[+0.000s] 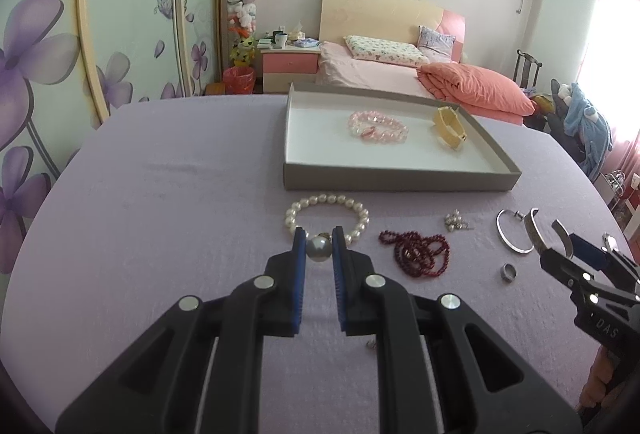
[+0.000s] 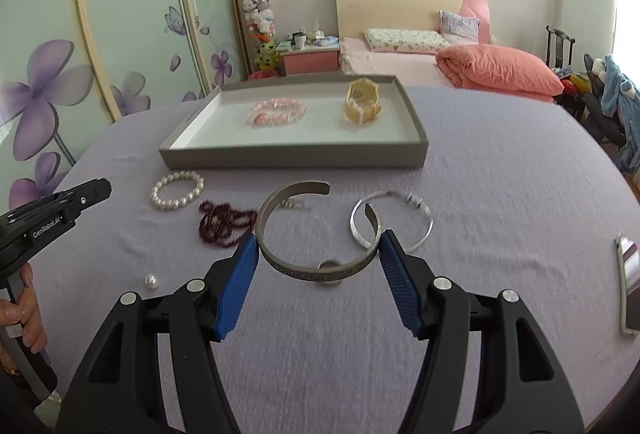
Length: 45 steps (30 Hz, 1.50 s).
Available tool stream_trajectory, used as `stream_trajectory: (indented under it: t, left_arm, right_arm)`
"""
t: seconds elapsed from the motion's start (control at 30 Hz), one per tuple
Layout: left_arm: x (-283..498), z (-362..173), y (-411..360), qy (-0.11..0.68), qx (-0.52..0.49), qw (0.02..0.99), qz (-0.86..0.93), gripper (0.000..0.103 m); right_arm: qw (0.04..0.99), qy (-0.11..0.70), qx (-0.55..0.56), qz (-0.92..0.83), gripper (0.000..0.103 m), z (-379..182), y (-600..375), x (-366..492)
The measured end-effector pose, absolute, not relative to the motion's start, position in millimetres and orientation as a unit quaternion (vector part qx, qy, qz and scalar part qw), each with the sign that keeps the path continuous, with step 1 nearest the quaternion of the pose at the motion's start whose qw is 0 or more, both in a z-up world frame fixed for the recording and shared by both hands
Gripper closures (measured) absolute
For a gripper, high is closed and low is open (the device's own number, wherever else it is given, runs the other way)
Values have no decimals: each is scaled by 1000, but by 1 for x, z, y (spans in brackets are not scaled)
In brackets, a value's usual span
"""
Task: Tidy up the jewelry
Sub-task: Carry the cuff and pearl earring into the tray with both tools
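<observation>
The left tongs (image 1: 319,248) grip a large pearl (image 1: 319,249) above the tabletop (image 1: 180,193); the right tongs (image 2: 318,250) clamp a cuff bangle (image 2: 296,230), which partly hides a ring (image 2: 329,266) beneath.

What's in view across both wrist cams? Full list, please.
tray: 1, grey with white inside, far middle of table
bead bracelet: 1, pink, in tray
watch: 1, yellow, in tray, right of the pink beads
pearl bracelet: 1, white, on cloth in front of tray
bead strand: 1, dark red, right of pearl bracelet
small cluster: 1, silvery, too small to identify
bangle: 1, silver, on cloth at right
ring: 1, silver, near bangle
loose pearl: 1, white, near edge
phone: 1, far right
table: 1, lilac cloth
large pearl: 1, pinched in left gripper
engraved cuff: 1, grey metal, held in right gripper
</observation>
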<state>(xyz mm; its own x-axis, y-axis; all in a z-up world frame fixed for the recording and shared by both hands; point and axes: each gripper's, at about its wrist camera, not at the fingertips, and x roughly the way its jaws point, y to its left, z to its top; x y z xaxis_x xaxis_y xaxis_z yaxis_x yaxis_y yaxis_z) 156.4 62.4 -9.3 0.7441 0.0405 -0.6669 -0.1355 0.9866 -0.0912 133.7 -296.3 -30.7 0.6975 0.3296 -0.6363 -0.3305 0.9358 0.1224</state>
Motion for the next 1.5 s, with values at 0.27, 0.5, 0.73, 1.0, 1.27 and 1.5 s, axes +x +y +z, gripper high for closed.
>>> stream_trajectory:
  t: [0.27, 0.5, 0.73, 1.0, 1.27, 1.5]
  left_arm:
    - [186, 16, 59, 324, -75, 942, 36, 90]
    - [241, 36, 56, 310, -90, 946, 22, 90]
    - [308, 32, 56, 315, -93, 944, 24, 90]
    - [358, 8, 55, 348, -98, 932, 28, 90]
    - [378, -4, 53, 357, -90, 929, 28, 90]
    - [382, -11, 49, 364, -89, 927, 26, 90]
  right_arm:
    - [939, 300, -15, 165, 39, 8, -301, 172]
    - [948, 266, -13, 177, 39, 33, -292, 230]
    - [927, 305, -14, 219, 39, 14, -263, 300]
    - [899, 373, -48, 227, 39, -36, -230, 346]
    - [898, 382, -63, 211, 38, -50, -222, 359]
    - [904, 362, -54, 220, 22, -41, -239, 351]
